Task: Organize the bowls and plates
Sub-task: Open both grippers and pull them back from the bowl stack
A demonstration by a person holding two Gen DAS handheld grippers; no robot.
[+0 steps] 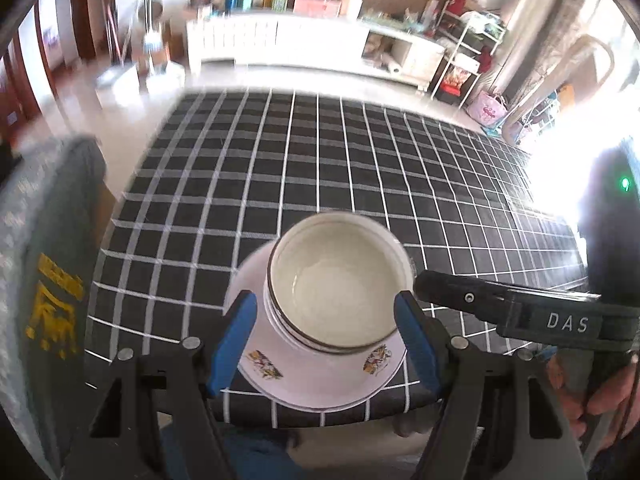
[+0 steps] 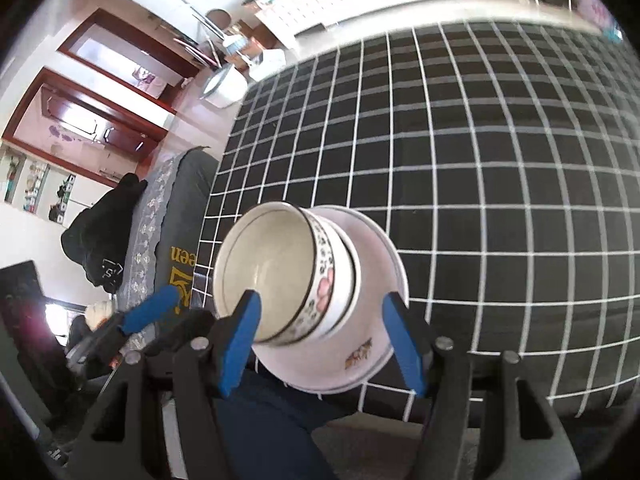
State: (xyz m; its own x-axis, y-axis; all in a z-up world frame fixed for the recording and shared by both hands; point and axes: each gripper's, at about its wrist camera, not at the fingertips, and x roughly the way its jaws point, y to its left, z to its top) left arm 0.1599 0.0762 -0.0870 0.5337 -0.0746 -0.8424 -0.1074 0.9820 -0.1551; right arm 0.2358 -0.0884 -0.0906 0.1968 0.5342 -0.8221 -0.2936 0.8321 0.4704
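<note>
A stack of white bowls (image 1: 340,300) with dark rims sits in a white plate (image 1: 320,384) with small printed figures, near the front edge of the checked table (image 1: 320,160). My left gripper (image 1: 326,340) is open, its blue pads on either side of the stack, not touching it. In the right wrist view the flowered bowls (image 2: 288,276) sit nested in the plate (image 2: 360,336). My right gripper (image 2: 320,336) is open around them, and its black finger (image 1: 500,304) shows to the right of the bowls in the left wrist view.
A grey cushioned chair (image 1: 48,280) stands at the table's left side. The black and white checked cloth (image 2: 480,160) stretches far beyond the stack. A white cabinet (image 1: 300,40) and shelves (image 1: 464,64) stand across the room.
</note>
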